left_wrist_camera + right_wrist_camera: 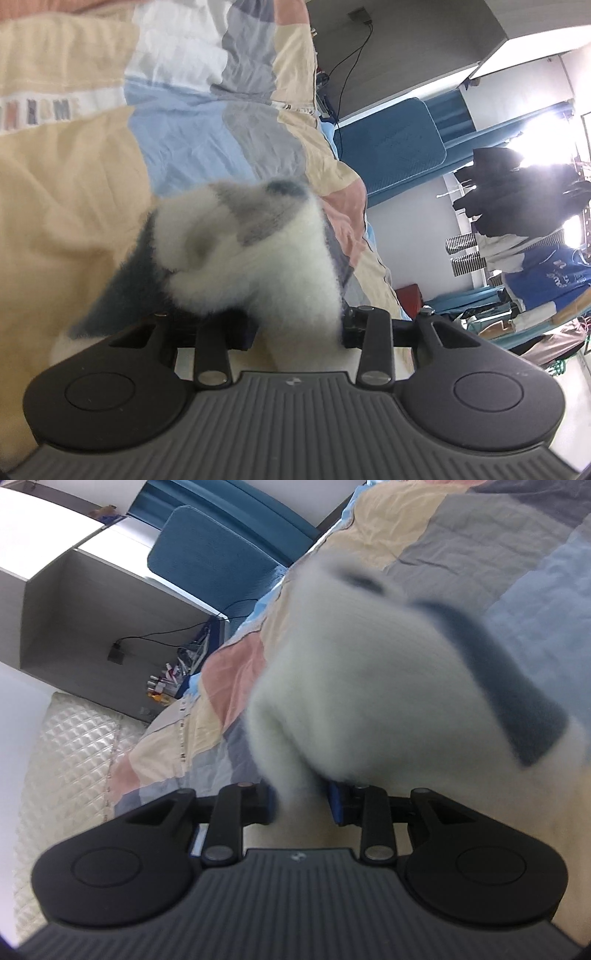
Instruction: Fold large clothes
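Observation:
A fluffy white garment with grey and dark blue patches (243, 254) bunches up right in front of the left wrist camera. My left gripper (295, 328) is shut on a fold of it, and the fabric hides the fingertips. In the right wrist view the same fluffy white garment (369, 686), with a dark blue stripe, fills the middle, blurred. My right gripper (301, 805) is shut on it, with fabric pinched between the blue pads. Both grippers hold the garment above a patchwork quilt (74, 192).
The quilt, in cream, pink, grey and blue blocks, covers a bed (229, 686). A blue padded headboard (402, 136) and grey shelf unit (110, 602) stand behind. Clothes hang on a rack (517, 206). A white quilted mattress (70, 753) shows at left.

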Demonstrator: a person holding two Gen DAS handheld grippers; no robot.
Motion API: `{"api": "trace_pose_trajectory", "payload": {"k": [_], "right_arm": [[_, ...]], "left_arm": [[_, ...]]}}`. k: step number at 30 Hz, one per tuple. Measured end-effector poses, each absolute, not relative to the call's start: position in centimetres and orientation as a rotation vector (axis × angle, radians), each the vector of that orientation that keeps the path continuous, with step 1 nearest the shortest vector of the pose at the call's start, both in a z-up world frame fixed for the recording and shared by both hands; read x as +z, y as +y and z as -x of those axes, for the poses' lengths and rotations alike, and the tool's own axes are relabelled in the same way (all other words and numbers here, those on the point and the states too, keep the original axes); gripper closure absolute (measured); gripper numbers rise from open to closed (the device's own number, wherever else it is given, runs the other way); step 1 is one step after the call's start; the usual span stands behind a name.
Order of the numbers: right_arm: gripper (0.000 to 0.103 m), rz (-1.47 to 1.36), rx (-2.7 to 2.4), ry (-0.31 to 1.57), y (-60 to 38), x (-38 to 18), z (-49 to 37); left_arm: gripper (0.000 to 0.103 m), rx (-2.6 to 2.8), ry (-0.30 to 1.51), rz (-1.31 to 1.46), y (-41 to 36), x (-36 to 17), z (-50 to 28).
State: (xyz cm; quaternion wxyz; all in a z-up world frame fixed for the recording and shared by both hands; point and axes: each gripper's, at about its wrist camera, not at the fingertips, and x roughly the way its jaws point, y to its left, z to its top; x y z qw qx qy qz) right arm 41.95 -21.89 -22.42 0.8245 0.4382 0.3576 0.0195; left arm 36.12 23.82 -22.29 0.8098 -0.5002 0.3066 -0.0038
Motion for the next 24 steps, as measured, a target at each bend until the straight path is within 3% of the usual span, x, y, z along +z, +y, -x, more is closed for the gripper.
{"api": "trace_pose_trajectory", "payload": {"k": [8,21,24], "right_arm": [[0.071,-0.913,0.025,0.804,-21.5,-26.4,-45.9],[0.071,-0.876,0.074,0.775,-21.4,-26.1,-45.9],[0.067,-0.845,0.101,0.778,-21.2,-25.0,-45.2]], "left_arm": [[0.059,-0.015,0.677,0.986,23.9,-25.1,-39.9],[0.058,-0.040,0.671,0.942,23.7,-24.8,-39.9],[0.048,-0.056,0.661,0.958,23.6,-24.1,-38.9]]}}
